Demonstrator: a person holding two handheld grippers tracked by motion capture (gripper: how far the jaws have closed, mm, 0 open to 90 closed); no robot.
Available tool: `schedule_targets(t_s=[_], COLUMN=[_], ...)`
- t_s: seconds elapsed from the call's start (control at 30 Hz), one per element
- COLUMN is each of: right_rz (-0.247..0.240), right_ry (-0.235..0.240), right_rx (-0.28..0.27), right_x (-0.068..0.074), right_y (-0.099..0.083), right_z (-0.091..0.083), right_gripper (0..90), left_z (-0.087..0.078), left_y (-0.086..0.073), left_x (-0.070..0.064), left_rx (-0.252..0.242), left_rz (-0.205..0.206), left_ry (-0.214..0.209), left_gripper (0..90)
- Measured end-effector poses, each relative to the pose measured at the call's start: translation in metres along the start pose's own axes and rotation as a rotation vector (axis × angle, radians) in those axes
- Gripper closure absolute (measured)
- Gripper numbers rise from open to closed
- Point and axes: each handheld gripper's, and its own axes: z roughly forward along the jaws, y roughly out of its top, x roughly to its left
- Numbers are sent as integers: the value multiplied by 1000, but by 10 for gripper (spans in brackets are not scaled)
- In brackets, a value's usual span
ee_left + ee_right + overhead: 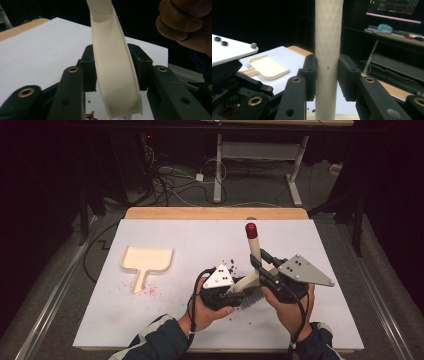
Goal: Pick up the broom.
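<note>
High view: a cream brush (253,270) with a red-capped handle and dark bristles stands over the near middle of the white table (150,320), handle tilted up and away, bristles just above the surface. Right gripper (263,269) is clamped on the handle partway up. In the right gripper view both jaws press flat against the textured cream shaft (328,60), which runs upright between them. Left gripper (231,296) sits low beside the bristles. In the left gripper view its jaws are closed on the broad cream head of the brush (115,75), one pad on each edge. The person's right hand (186,22) shows at the upper right of that view.

Small dark specks (229,265) are scattered on the table around the brush. A cream dustpan (146,262) lies flat well to the left, its handle pointing toward the person. Red crumbs (150,290) are sprinkled just beside that handle. Beyond the table's far wooden edge (215,213): floor cables and a desk frame (218,165).
</note>
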Motion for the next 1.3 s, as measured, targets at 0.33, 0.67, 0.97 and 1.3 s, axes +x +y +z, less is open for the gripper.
schedule_targets(t_s=[0.33, 0.67, 0.97, 1.3], right_rz=[-162, -221, -297, -315], right_ry=[300, 585, 796, 785], right_rx=[97, 303, 414, 384], right_x=[-18, -23, -2, 4], right_y=[1, -31, -57, -55], right_z=[1, 25, 49, 47], right_gripper=[483, 346, 555, 672], left_z=[-31, -63, -56, -64], left_y=[-7, -22, -26, -21], left_x=[17, 21, 16, 16], left_rx=[126, 198, 249, 201], left_rz=[105, 169, 206, 234], left_ry=[-15, -118, -179, -71], left_gripper=[658, 659, 657, 483])
